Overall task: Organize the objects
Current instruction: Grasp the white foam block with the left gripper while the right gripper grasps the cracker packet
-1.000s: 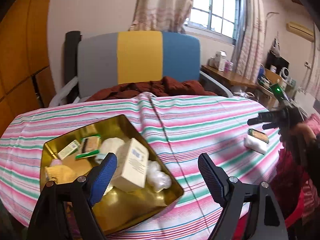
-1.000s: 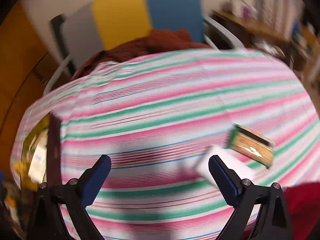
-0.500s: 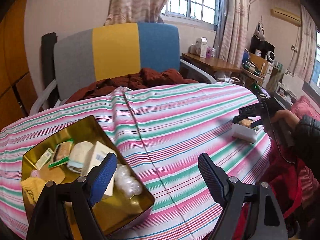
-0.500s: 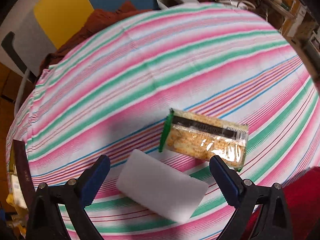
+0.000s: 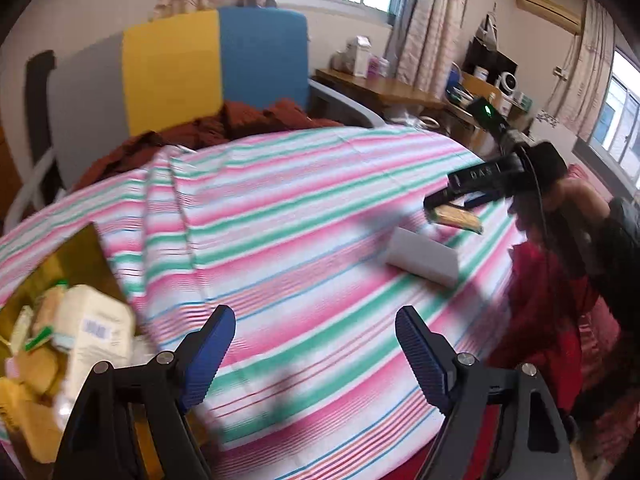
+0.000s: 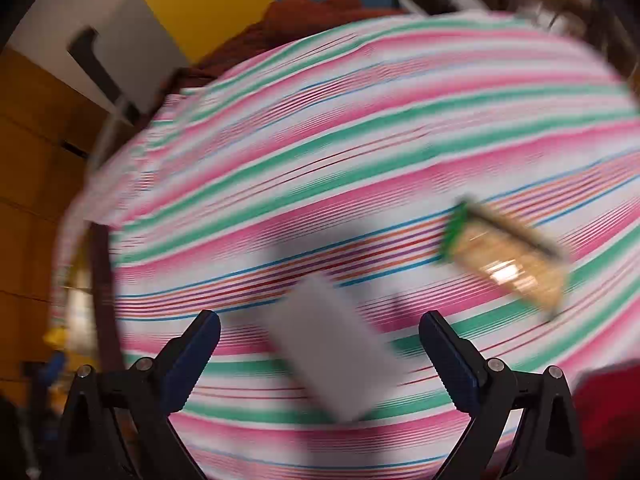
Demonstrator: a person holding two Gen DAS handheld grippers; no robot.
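Observation:
A white block (image 5: 424, 256) and a packet of crackers (image 5: 456, 218) lie on the striped tablecloth (image 5: 280, 208) at the right. A gold tin (image 5: 80, 248) at the left edge holds a white box (image 5: 96, 332) and several small items. My left gripper (image 5: 316, 344) is open over bare cloth, between the tin and the block. My right gripper (image 5: 440, 192), held by a hand, hovers just over the packet. In the blurred right wrist view the right gripper (image 6: 320, 324) is open, the white block (image 6: 336, 348) lies ahead between its fingers, and the packet (image 6: 508, 256) is off to the right.
Behind the table stands a chair (image 5: 176, 72) with a grey, yellow and blue back, and a dark red cloth (image 5: 224, 128) is heaped on it. A cluttered wooden desk (image 5: 384, 88) stands at the back right. A person's dark sleeve (image 5: 616, 248) is at the right edge.
The left wrist view has swung right, so the tin now sits at its left edge. The right wrist view has shifted and blurred; the white block now lies between its fingers, the packet farther right.

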